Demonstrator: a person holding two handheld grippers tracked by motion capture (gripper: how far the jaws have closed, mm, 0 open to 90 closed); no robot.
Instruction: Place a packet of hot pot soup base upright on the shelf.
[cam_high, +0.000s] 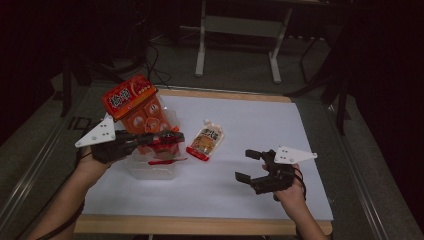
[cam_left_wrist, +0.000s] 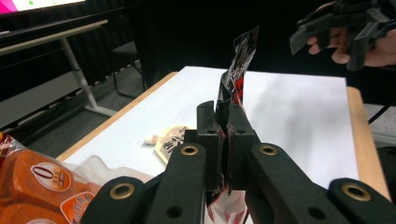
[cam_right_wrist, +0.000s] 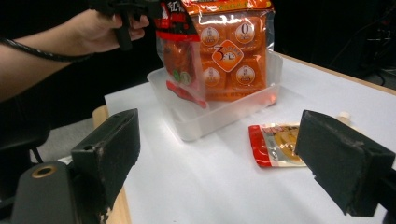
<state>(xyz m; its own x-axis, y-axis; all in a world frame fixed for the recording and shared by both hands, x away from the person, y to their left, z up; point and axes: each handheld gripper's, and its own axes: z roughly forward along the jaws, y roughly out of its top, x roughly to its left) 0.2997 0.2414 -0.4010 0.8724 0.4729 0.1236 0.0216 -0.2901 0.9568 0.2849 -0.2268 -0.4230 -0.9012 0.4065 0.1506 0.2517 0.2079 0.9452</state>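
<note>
My right hand-held gripper (cam_high: 248, 165): released, above bench (cam_high: 260, 200) | my left hand-held gripper (cam_high: 176, 137): clenched on red sachet (cam_left_wrist: 237, 70), over tub (cam_right_wrist: 219, 114) beside orange pack (cam_high: 135, 107) | pouch (cam_high: 206, 141) on bench, near tub

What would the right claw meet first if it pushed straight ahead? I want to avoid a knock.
Probably the clear plastic bin holding the orange snack bag. The open right claw points at it over bare white table; the sauce pouch lies slightly aside.
</note>
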